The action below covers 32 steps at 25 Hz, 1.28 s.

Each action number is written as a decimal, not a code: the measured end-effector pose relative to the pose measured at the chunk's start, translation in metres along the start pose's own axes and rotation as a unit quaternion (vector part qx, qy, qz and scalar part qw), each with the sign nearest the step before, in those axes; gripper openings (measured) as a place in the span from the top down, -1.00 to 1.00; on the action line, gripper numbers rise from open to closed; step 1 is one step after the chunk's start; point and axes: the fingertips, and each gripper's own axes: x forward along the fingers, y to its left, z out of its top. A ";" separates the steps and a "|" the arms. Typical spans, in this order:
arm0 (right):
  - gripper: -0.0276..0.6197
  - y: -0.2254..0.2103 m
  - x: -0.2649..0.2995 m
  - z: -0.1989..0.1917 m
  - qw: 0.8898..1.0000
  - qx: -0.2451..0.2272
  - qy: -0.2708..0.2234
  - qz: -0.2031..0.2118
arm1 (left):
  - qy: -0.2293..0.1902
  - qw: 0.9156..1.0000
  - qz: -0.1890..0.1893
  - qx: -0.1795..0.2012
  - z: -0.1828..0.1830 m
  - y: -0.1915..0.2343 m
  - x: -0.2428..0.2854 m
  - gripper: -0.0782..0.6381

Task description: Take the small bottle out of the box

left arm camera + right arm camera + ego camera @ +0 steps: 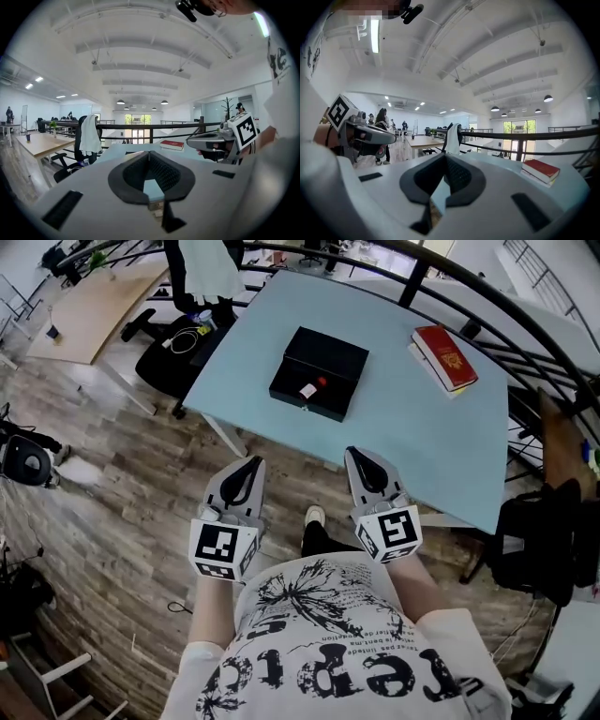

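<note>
Small bottle (313, 387) lies in the open black box (330, 358) (on the table (441, 442)).

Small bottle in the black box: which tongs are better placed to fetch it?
Right, narrowly. The right tongs sit a little nearer the small bottle in the black box than the left tongs. Both are shut and empty, so either must open first.

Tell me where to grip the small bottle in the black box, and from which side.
Take the small bottle by its white body, just behind the red cap, coming straight down. It lies on its side in the black box, so a side approach would likely hit the box; close across its short width.
</note>
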 end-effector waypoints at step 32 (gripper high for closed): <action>0.89 -0.155 0.178 -0.031 0.973 0.060 0.069 -0.212 | 0.224 0.941 -0.251 0.041 -0.081 0.069 0.326 0.71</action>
